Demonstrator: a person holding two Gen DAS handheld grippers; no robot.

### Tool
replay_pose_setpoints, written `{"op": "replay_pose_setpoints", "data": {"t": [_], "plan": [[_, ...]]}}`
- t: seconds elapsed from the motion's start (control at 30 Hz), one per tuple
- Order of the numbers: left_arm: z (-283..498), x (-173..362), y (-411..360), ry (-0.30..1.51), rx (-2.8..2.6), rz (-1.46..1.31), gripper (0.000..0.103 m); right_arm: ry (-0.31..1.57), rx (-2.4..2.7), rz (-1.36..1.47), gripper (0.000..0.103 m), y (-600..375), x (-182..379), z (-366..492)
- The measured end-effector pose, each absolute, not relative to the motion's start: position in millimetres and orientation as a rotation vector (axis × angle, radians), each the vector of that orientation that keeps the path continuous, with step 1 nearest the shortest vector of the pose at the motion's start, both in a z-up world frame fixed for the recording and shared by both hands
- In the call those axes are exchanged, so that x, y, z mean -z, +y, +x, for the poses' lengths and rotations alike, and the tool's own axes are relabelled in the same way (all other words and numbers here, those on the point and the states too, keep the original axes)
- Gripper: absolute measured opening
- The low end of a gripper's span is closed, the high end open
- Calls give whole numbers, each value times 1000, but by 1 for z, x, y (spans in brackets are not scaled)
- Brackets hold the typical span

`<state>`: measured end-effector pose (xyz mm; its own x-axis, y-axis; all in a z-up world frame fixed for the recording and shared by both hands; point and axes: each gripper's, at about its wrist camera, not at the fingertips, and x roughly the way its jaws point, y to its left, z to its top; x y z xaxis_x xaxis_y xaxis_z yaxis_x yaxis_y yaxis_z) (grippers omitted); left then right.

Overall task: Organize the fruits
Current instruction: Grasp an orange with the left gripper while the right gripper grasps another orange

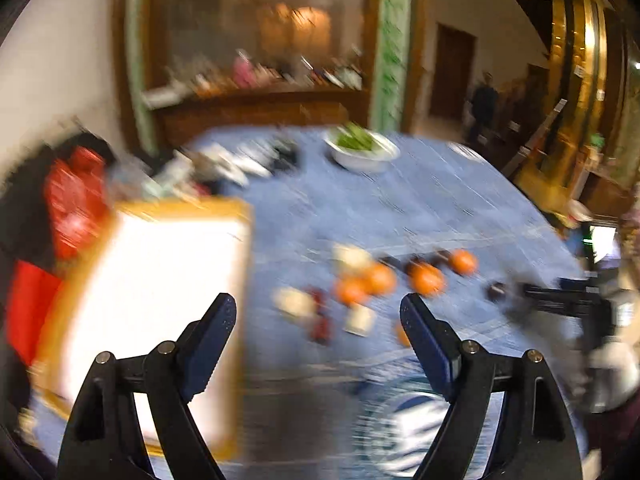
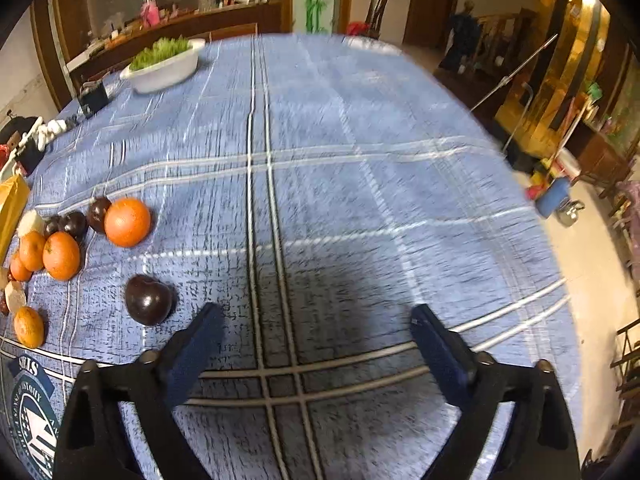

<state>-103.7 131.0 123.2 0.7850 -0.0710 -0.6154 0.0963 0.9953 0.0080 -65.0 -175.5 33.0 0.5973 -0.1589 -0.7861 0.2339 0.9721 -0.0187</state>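
Note:
Fruit lies loose on a blue checked tablecloth. In the right wrist view a dark plum sits just left of my right gripper, which is open and empty above bare cloth. Farther left are a big orange, smaller oranges, more dark plums and pale pieces. The left wrist view is blurred. There my left gripper is open and empty, hanging above the table with the oranges beyond it. A white tray with a golden rim lies at its left.
A white bowl of greens stands at the far side of the table, with a black box and small clutter to its left. The table's edge curves away on the right, above a floor with furniture. A red bag lies left of the tray.

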Motion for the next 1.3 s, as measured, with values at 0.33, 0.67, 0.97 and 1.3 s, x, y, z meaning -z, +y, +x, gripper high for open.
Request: {"op": "replay_pose_setpoints", "data": {"t": [0.33, 0.67, 0.97, 1.3], "plan": [[-87, -89, 122, 759, 195, 27, 91, 803, -130, 160, 76, -111, -66, -68], [-77, -60, 94, 876, 397, 0, 43, 902, -293, 160, 58, -45, -39, -11], [-48, -42, 52, 918, 480, 57, 43, 905, -302, 229, 39, -61, -32, -9], [-37, -26, 26, 924, 390, 185, 30, 844, -284, 284, 39, -86, -56, -36]]}}
